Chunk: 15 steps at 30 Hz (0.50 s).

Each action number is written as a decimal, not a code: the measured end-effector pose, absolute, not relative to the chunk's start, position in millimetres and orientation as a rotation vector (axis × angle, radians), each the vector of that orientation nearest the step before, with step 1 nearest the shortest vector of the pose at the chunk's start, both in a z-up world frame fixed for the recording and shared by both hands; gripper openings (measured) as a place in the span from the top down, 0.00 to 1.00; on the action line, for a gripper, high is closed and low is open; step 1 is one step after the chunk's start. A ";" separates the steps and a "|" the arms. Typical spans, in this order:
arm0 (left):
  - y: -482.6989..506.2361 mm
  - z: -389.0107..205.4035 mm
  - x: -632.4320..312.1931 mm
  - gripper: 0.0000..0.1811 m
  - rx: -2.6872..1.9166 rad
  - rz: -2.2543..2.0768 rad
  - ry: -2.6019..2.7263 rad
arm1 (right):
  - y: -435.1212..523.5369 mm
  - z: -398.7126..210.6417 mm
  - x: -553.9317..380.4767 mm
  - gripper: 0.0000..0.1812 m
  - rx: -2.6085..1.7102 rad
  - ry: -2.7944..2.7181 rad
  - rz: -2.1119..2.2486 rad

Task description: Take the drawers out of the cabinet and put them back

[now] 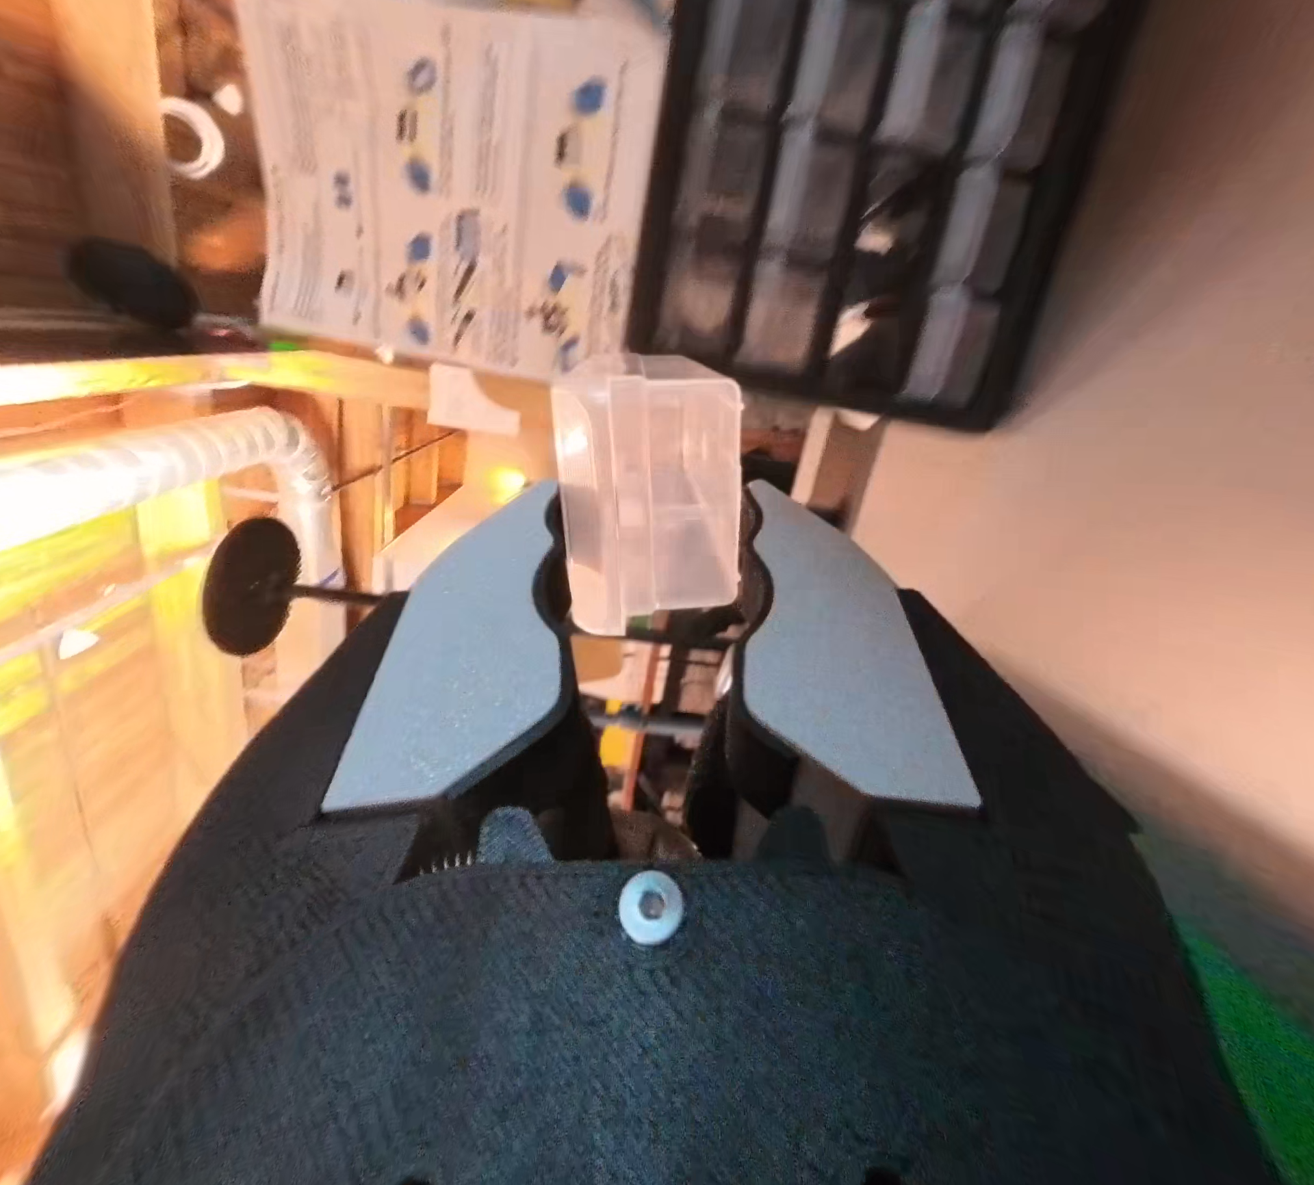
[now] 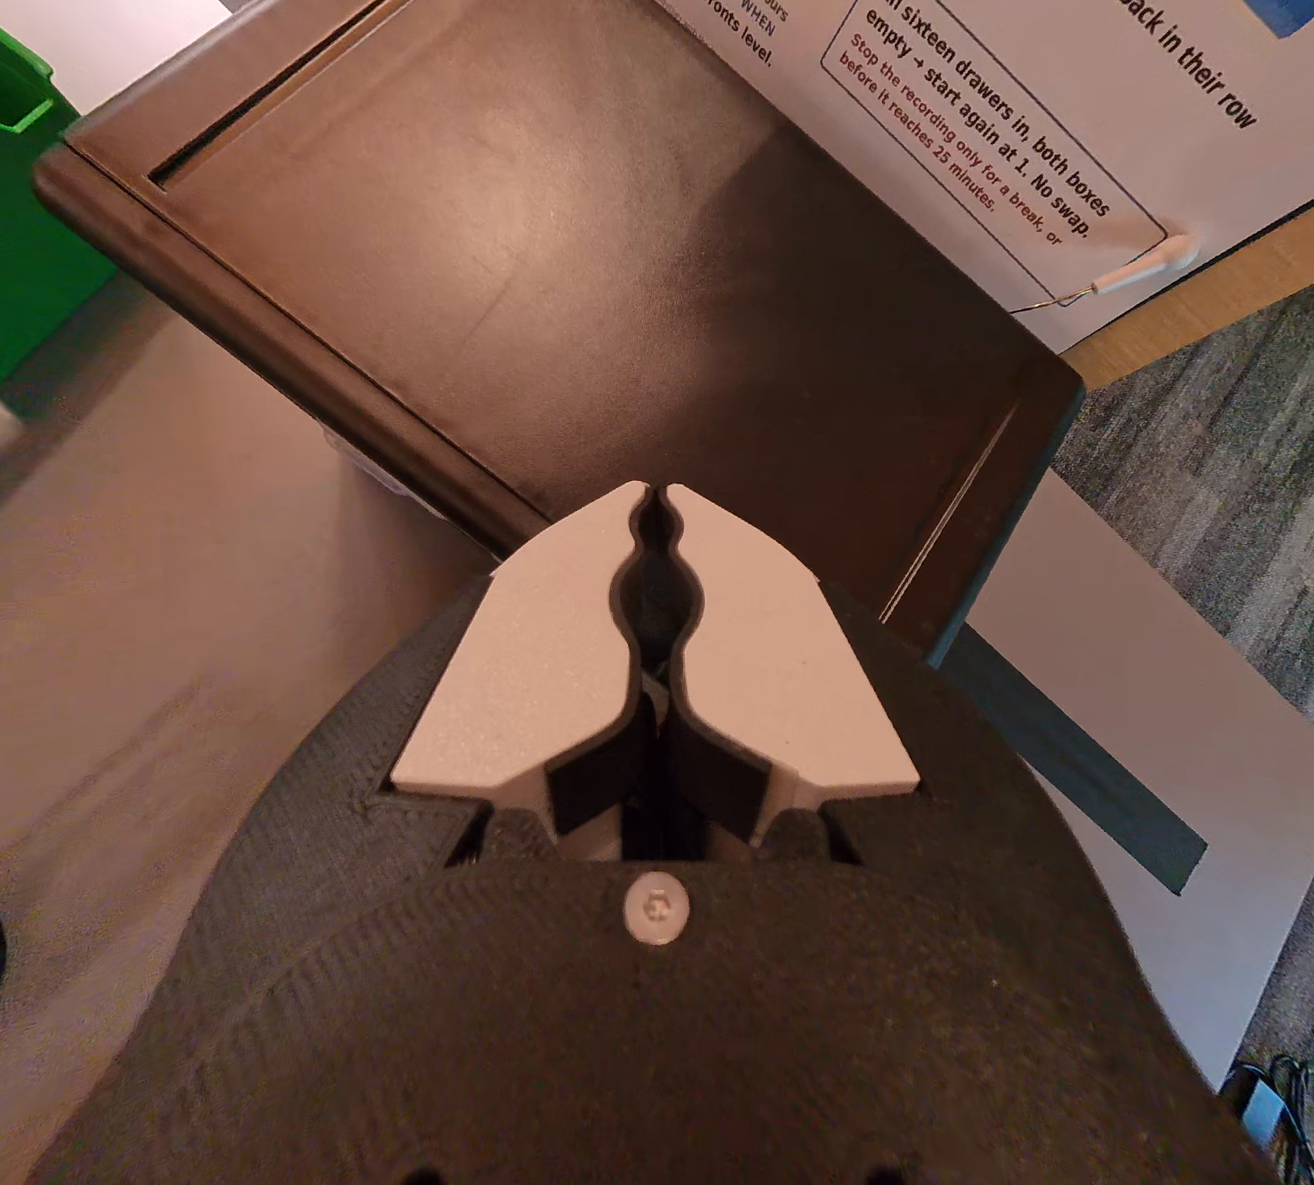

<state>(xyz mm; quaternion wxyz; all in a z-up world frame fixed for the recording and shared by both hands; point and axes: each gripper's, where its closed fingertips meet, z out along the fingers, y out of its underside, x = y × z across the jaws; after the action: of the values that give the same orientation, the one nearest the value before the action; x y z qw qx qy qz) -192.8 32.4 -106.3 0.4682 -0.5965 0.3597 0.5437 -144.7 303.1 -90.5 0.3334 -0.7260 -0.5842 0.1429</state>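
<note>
In the left wrist view my left gripper point(image 1: 650, 511) is shut on a small clear plastic drawer point(image 1: 647, 483) and holds it in the air, rolled sideways. Beyond it, at the upper right, stands the black cabinet point(image 1: 882, 141) with its grid of translucent drawer fronts and a few open dark slots. In the right wrist view my right gripper point(image 2: 658, 493) is shut and empty. Its fingertips rest at the near edge of the cabinet's dark flat top point(image 2: 540, 212). The drawer fronts are hidden in this view.
A white instruction sheet point(image 1: 455, 170) stands upright behind the cabinet and also shows in the right wrist view point(image 2: 995, 13). A green bin point(image 2: 35, 227) sits at the left. The beige tabletop point(image 2: 178, 582) lies in front, with its edge and grey carpet point(image 2: 1209, 426) at the right.
</note>
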 end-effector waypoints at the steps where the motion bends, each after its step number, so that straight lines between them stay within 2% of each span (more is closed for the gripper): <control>1: 20.2 -97.9 -212.4 0.75 -1.459 1.376 0.861 | 303.1 -90.5 -144.7 1.00 -1.897 -1.526 0.370; 5: -19.3 -88.9 -293.3 0.75 -1.459 1.604 0.928 | 303.0 -90.5 -144.7 0.99 -1.900 -1.523 0.357; 10: -44.5 -140.0 -367.3 0.75 -1.696 1.616 1.074 | 303.0 -90.5 -144.6 0.99 -1.906 -1.515 0.353; 15: -51.6 -189.2 -400.7 0.75 -1.862 1.563 1.158 | 304.1 -90.5 -145.9 0.99 -1.905 -1.514 0.337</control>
<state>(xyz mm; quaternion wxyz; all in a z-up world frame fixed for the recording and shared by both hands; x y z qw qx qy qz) -400.7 -51.6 -189.2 0.2226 -0.6741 0.4193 0.5659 -145.9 304.1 -90.5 0.3359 -0.7305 -0.5804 0.1291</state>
